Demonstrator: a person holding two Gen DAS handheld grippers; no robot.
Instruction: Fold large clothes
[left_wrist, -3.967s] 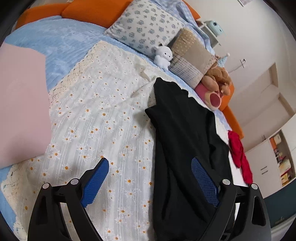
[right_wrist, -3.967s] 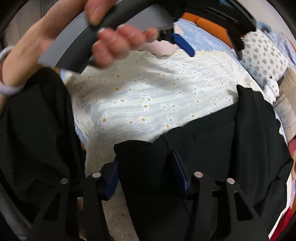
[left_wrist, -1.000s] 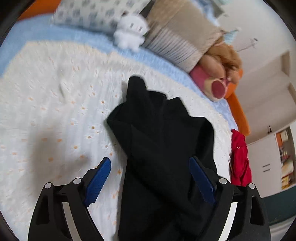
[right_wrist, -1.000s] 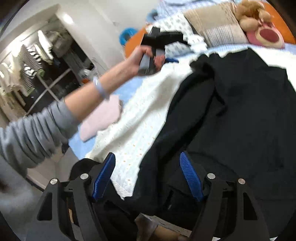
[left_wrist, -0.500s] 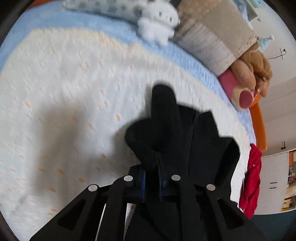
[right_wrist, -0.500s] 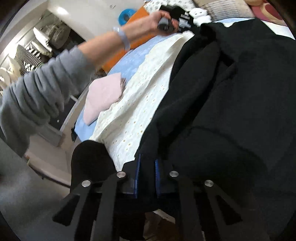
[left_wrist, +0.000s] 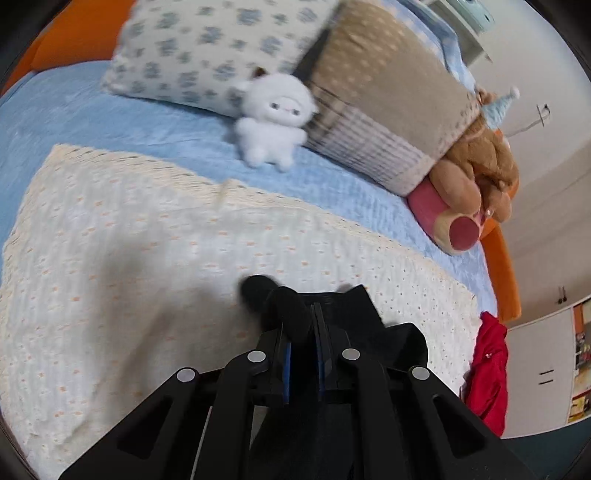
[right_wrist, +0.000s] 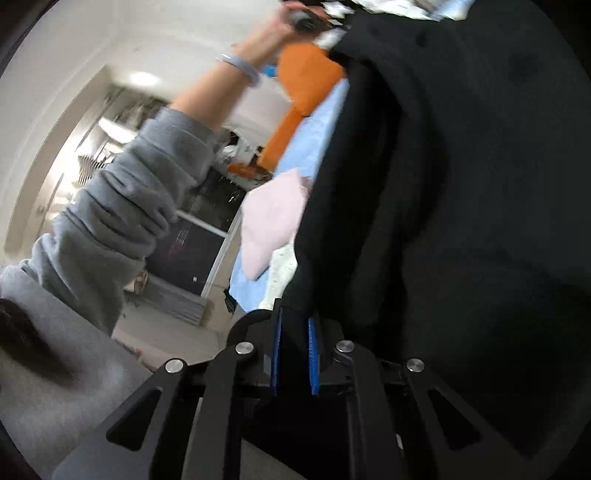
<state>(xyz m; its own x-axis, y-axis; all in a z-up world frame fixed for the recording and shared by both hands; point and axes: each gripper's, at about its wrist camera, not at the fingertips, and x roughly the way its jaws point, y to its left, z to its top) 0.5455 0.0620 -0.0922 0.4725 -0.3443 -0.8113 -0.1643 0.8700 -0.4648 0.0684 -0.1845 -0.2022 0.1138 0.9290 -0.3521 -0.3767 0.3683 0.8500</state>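
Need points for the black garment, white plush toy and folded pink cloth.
black garment (right_wrist: 480, 184), right wrist view, its broad dark body.
white plush toy (left_wrist: 275, 118), left wrist view, between face and belly.
folded pink cloth (right_wrist: 271, 221), right wrist view, its flat top.

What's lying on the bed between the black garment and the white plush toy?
Only bare bedding: cream daisy coverlet, then blue sheet, seen in the left wrist view.

Bed (left_wrist: 110, 122) in blue sheets (orange edge), daisy throw (left_wrist: 129, 258) across mid-frame, pillows (left_wrist: 207, 48) and plushies (left_wrist: 273, 122) up top, probably touching.
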